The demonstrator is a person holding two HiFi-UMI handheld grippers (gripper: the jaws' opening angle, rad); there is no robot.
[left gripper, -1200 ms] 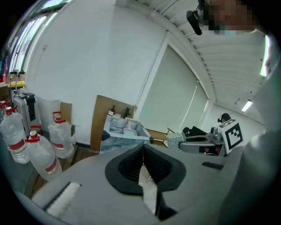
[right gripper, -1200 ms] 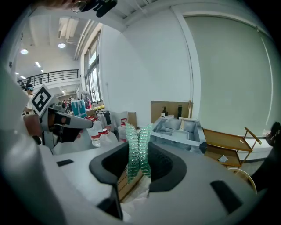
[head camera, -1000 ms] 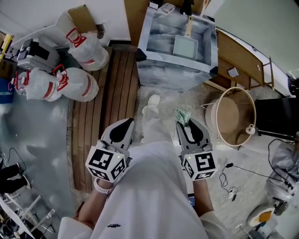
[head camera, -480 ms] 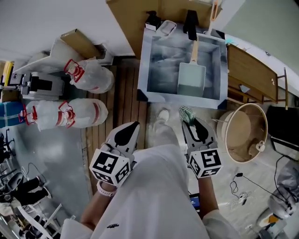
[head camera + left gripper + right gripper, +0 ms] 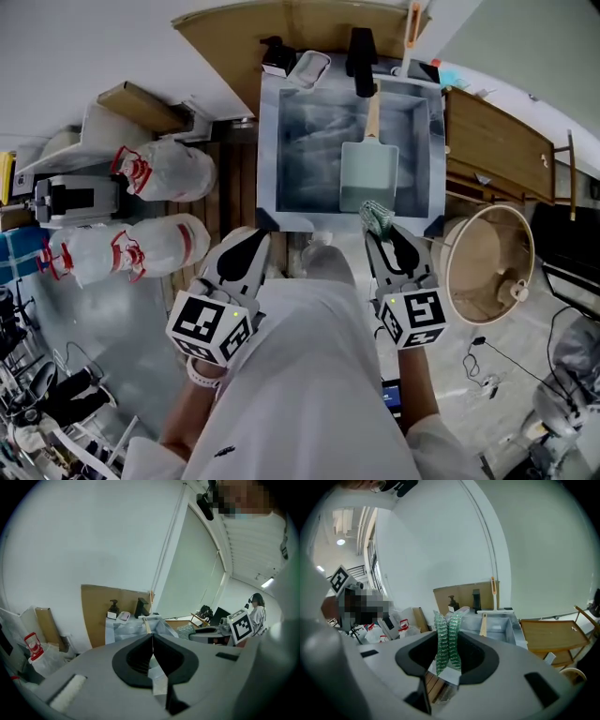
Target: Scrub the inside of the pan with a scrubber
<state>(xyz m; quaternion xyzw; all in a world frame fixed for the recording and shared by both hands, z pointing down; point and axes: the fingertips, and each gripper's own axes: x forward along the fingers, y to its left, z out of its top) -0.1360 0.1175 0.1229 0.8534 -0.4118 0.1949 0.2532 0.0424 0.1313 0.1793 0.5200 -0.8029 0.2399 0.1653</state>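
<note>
Head view shows a pale green square pan with a wooden handle [image 5: 367, 174] lying flat on the bottom of a grey, foil-lined sink basin [image 5: 269, 141]. The handle points toward the black tap [image 5: 361, 52] at the far rim. The person stands just short of the basin, with both grippers held low in front of the body and well apart from the pan.

The right gripper [image 5: 381, 231] has its jaws clamped on a folded green mesh scrubber [image 5: 376, 217]. The right gripper view confirms this: the scrubber stands upright between the jaws and pokes out past their tips. The left gripper [image 5: 251, 242] carries nothing. In the left gripper view its jaws meet in a tight line with nothing between them.

By the look of it, the task is only at its start. The scrubber is in hand, but it has not yet touched the pan. What is left is nearly everything: reaching over the near rim, lowering the scrubber into the pan, probably steadying the handle with the left gripper, and rubbing over the whole inside.
</note>
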